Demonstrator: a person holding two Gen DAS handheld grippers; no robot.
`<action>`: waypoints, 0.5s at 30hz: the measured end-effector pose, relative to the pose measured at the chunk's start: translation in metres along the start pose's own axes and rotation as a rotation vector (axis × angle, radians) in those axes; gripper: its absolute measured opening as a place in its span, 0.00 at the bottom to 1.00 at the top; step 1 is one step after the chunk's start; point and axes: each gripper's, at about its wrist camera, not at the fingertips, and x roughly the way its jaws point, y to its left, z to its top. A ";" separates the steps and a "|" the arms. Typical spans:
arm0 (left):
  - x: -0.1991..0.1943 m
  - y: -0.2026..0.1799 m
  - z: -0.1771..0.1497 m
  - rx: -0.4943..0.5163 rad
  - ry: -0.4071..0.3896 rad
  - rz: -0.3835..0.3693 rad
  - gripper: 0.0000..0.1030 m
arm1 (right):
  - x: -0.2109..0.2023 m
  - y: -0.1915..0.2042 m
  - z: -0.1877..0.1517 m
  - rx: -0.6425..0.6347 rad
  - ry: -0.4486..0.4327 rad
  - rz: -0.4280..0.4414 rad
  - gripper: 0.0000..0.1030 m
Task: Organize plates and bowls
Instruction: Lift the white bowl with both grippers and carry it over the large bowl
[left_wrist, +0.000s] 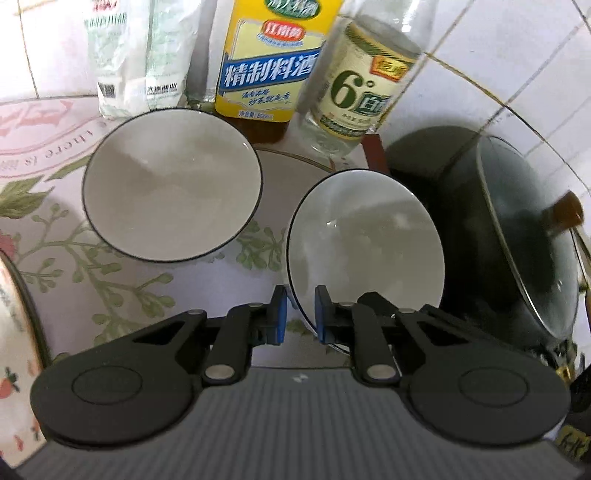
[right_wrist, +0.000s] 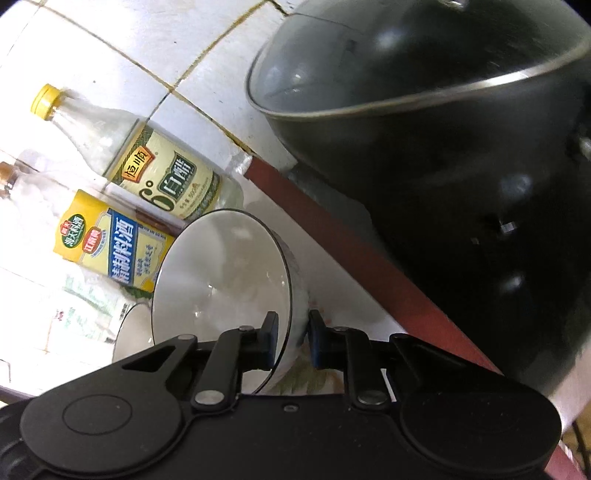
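My left gripper (left_wrist: 299, 314) is shut on the near rim of a white bowl with a dark rim (left_wrist: 365, 254), one pad inside and one outside. A second white bowl (left_wrist: 173, 184) sits to its left, partly over a flat plate (left_wrist: 284, 181) on the floral cloth. My right gripper (right_wrist: 291, 339) is shut on the rim of a white bowl (right_wrist: 221, 280), which is tilted. Another bowl's rim (right_wrist: 129, 332) shows behind it at the left.
A black wok with a glass lid (left_wrist: 517, 229) stands at the right, close to the held bowl; it fills the upper right of the right wrist view (right_wrist: 461, 166). A yellow cooking-wine bottle (left_wrist: 266, 62), a vinegar bottle (left_wrist: 362, 92) and a white bag (left_wrist: 140, 55) stand against the tiled wall.
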 end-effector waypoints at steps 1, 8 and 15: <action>-0.006 -0.002 -0.001 0.015 -0.003 0.000 0.14 | -0.005 0.000 -0.002 0.009 0.004 0.004 0.20; -0.048 -0.009 -0.014 0.081 -0.019 -0.007 0.13 | -0.045 0.006 -0.011 0.032 0.003 0.037 0.20; -0.088 -0.002 -0.036 0.108 -0.024 -0.007 0.13 | -0.083 0.018 -0.033 -0.012 0.004 0.067 0.19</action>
